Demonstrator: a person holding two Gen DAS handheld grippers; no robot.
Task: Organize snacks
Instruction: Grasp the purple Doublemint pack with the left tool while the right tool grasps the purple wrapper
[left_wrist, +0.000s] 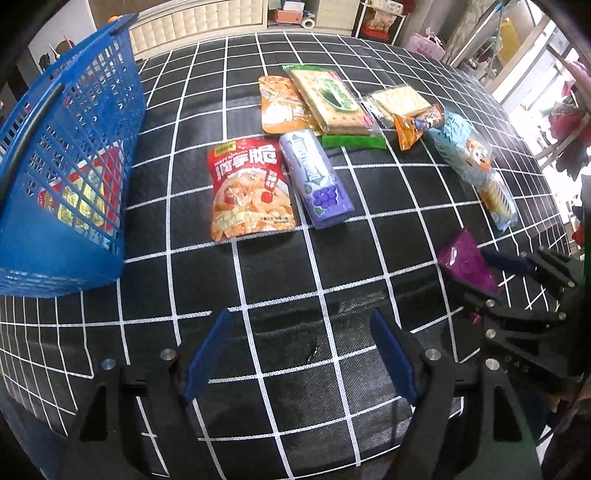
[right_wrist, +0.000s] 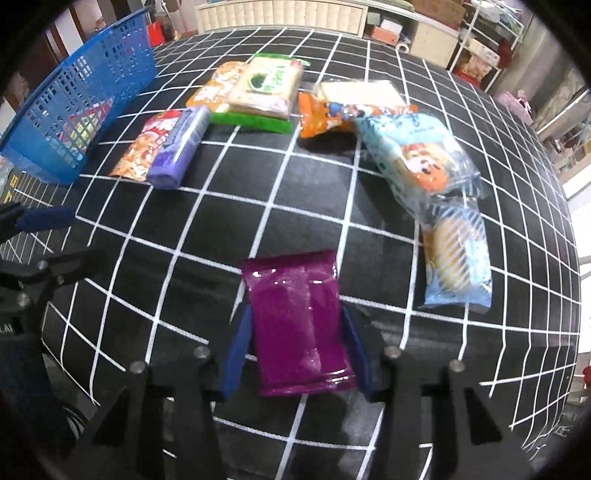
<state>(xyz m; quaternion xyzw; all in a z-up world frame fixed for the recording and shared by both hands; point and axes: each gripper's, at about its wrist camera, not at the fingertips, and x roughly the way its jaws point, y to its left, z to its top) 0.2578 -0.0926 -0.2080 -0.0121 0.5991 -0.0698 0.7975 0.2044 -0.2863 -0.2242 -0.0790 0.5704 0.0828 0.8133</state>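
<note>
My right gripper (right_wrist: 297, 332) is shut on a purple snack packet (right_wrist: 299, 321), held just above the black checked cloth (right_wrist: 207, 229); the packet also shows in the left wrist view (left_wrist: 467, 262). My left gripper (left_wrist: 301, 354) is open and empty over the cloth. A blue basket (left_wrist: 70, 158) at the left holds a red and yellow snack bag (left_wrist: 79, 192). Loose snacks lie on the cloth: a red chip bag (left_wrist: 247, 188), a lilac grape candy box (left_wrist: 314, 177), a green cracker pack (left_wrist: 328, 99), an orange bag (left_wrist: 280, 103) and light blue packets (right_wrist: 417, 155).
A second cracker pack (left_wrist: 399, 103) and a small orange packet (left_wrist: 415, 125) lie among the snacks at the back right. A padded white headboard (left_wrist: 199, 22) and shelves (right_wrist: 436, 29) stand behind the cloth. The cloth's right edge drops off near the window.
</note>
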